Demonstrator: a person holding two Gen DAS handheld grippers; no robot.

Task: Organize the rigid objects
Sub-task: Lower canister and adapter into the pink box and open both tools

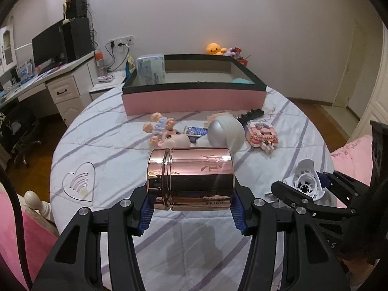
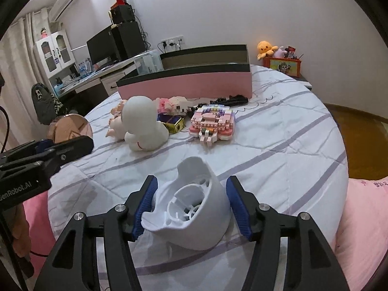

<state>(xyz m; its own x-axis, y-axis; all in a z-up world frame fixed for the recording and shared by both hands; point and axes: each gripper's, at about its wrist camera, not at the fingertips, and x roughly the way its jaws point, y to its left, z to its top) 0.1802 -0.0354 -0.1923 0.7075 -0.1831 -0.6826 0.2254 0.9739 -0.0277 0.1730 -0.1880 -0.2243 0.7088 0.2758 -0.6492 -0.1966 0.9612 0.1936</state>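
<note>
My left gripper (image 1: 191, 208) is shut on a shiny rose-gold metal canister (image 1: 190, 178), held sideways above the bed; its round end shows in the right wrist view (image 2: 70, 128). My right gripper (image 2: 191, 206) is shut on a white plastic shell part (image 2: 191, 208), just above the sheet; it also shows in the left wrist view (image 1: 305, 181). A pink box with a dark rim (image 1: 194, 97) stands open at the far side of the bed (image 2: 186, 84).
On the striped sheet lie a doll (image 1: 162, 131), a white round figure (image 2: 143, 126), a pink brick model (image 2: 213, 123), a blue-gold small box (image 2: 173, 123) and a black comb-like item (image 2: 230, 100). A desk (image 1: 48, 77) is at left, pink pillows at both sides.
</note>
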